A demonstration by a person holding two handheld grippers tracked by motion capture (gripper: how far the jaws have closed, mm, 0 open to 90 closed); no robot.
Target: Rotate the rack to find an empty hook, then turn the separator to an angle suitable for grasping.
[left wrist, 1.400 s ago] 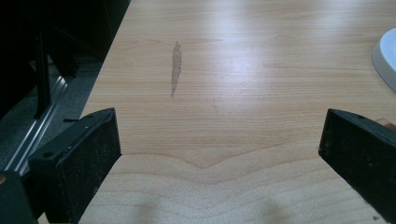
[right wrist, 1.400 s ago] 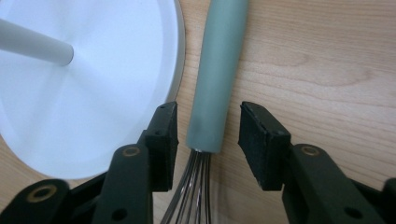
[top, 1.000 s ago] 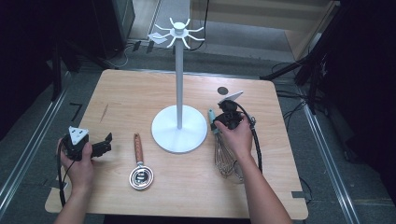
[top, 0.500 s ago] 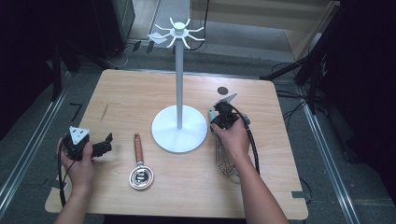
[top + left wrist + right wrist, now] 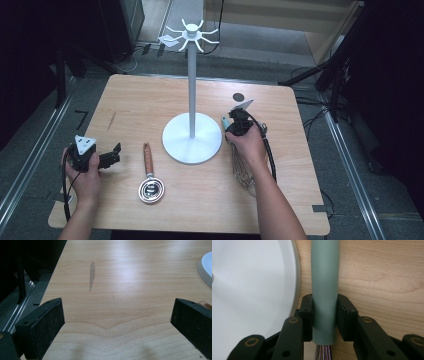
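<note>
A wire whisk (image 5: 243, 171) lies on the table right of the white stand, its grey-green handle (image 5: 325, 277) pointing away from the person. My right gripper (image 5: 234, 125) reaches down over that handle. Its jaws have just been closing, and in the right gripper view (image 5: 325, 305) both pads press the handle's sides. My left gripper (image 5: 113, 154) rests at the table's left front, pointing right, its jaws (image 5: 117, 315) wide open over bare wood. A small round utensil with a wooden handle (image 5: 149, 175) lies between the left gripper and the stand.
The white stand has a broad round base (image 5: 191, 137), a tall pole and hook arms at the top (image 5: 192, 36). Its base (image 5: 249, 277) lies right beside the whisk handle. A dark smear (image 5: 92, 275) marks the wooden table (image 5: 150, 100). Cables and rails run beyond the edges.
The right hand has shifted slightly left and settled over the whisk handle, with its jaws drawn in around it. The left hand and the other items have stayed put.
</note>
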